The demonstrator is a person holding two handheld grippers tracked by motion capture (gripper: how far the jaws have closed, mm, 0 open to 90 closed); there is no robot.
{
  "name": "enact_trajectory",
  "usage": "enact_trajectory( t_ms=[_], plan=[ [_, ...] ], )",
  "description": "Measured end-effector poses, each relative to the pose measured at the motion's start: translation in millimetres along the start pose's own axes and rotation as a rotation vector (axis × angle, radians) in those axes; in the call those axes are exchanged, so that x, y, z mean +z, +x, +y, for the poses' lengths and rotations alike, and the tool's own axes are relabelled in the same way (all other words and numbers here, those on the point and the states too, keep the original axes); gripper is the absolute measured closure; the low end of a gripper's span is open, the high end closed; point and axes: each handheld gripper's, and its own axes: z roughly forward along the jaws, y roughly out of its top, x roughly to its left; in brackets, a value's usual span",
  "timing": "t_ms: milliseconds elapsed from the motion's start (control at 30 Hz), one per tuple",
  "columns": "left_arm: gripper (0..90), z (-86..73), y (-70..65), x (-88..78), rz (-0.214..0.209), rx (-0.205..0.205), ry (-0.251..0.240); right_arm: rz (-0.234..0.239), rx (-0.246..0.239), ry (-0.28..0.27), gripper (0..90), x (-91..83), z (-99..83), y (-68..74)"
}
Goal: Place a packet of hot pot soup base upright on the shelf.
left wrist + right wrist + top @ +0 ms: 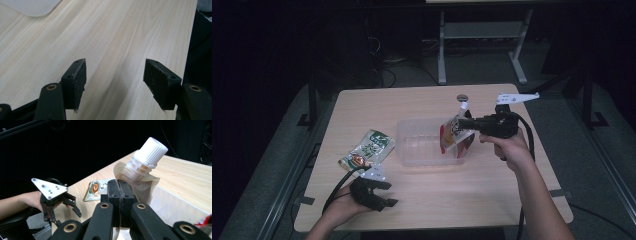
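Green snack packet (367, 148) flat on the wooden table (427, 192), small round disc (462, 97) near its far edge.

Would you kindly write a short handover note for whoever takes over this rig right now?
Right tongs: shut on the spouted pouch, gripping its upper edge just below the white cap; the pouch hangs over the right end of the clear plastic bin.
Left tongs: open, holding nothing, resting low over the table near its front left.
The green snack packet lies flat on the table left of the bin.
Done: pouch picked up.
Left, as it looks: lower the pouch into the bin and release; probably the green packet follows.
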Motion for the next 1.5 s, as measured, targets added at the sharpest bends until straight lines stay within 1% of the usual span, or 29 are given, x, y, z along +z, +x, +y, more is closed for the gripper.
enact_trajectory(
  t_ms=[33, 267, 300, 333, 367, 433, 467, 500, 567, 733, 867, 1233, 1367, 1500],
  plan=[
    [34.7, -0.1, 0.9, -0.4, -0.001, 0.007, 0.01, -0.001, 0.002, 0.003, 89.9, 0.2, -0.2, -2.0],
    [34.7, -1.0, 1.0, -0.1, -0.001, 0.006, 0.01, -0.038, 0.012, 0.032, 89.8, 6.2, -4.7, -15.6],
    [34.8, -1.0, 0.8, -0.1, -0.002, 0.004, 0.008, -0.047, 0.013, 0.039, 89.9, 7.2, -5.0, -16.8],
    [34.7, -1.1, -0.5, 0.5, -0.004, -0.007, -0.001, -0.053, 0.014, 0.041, 89.8, 8.5, -5.5, -18.1],
    [34.7, -0.9, -0.4, 0.4, -0.001, 0.001, 0.003, -0.053, 0.018, 0.043, 89.8, 9.6, -6.1, -19.2],
    [34.7, -0.6, -0.9, 1.6, -0.005, 0.002, 0.005, -0.067, 0.017, 0.052, 89.9, 12.3, -7.1, -21.3],
    [34.8, -0.5, -0.3, 1.7, -0.006, 0.011, 0.014, -0.067, 0.018, 0.056, 89.8, 13.2, -7.5, -22.2],
    [34.7, -0.3, -1.1, 2.5, -0.007, 0.0, 0.006, -0.07, 0.021, 0.057, 89.8, 14.7, -8.1, -23.4],
    [34.7, -0.3, -1.1, 2.5, -0.009, 0.0, 0.005, -0.074, 0.026, 0.064, 89.8, 16.9, -9.0, -25.1],
    [34.8, -1.1, -0.9, 2.4, -0.007, 0.003, 0.01, -0.078, 0.026, 0.067, 89.8, 19.2, -9.8, -26.2],
    [34.7, -1.3, -2.0, 2.5, -0.009, -0.008, 0.002, -0.081, 0.026, 0.067, 89.8, 20.7, -10.5, -26.2],
    [34.7, -1.2, -2.2, 3.1, -0.008, -0.001, 0.007, -0.107, 0.022, 0.112, 89.8, 30.9, -16.3, -26.3],
    [34.8, -1.1, -2.4, 3.3, -0.01, -0.002, 0.006, -0.114, 0.015, 0.126, 89.8, 36.1, -18.4, -26.7],
    [34.7, -1.0, -2.4, 3.8, -0.01, -0.006, 0.006, -0.125, 0.018, 0.137, 89.8, 39.0, -19.9, -26.7]
  ],
)
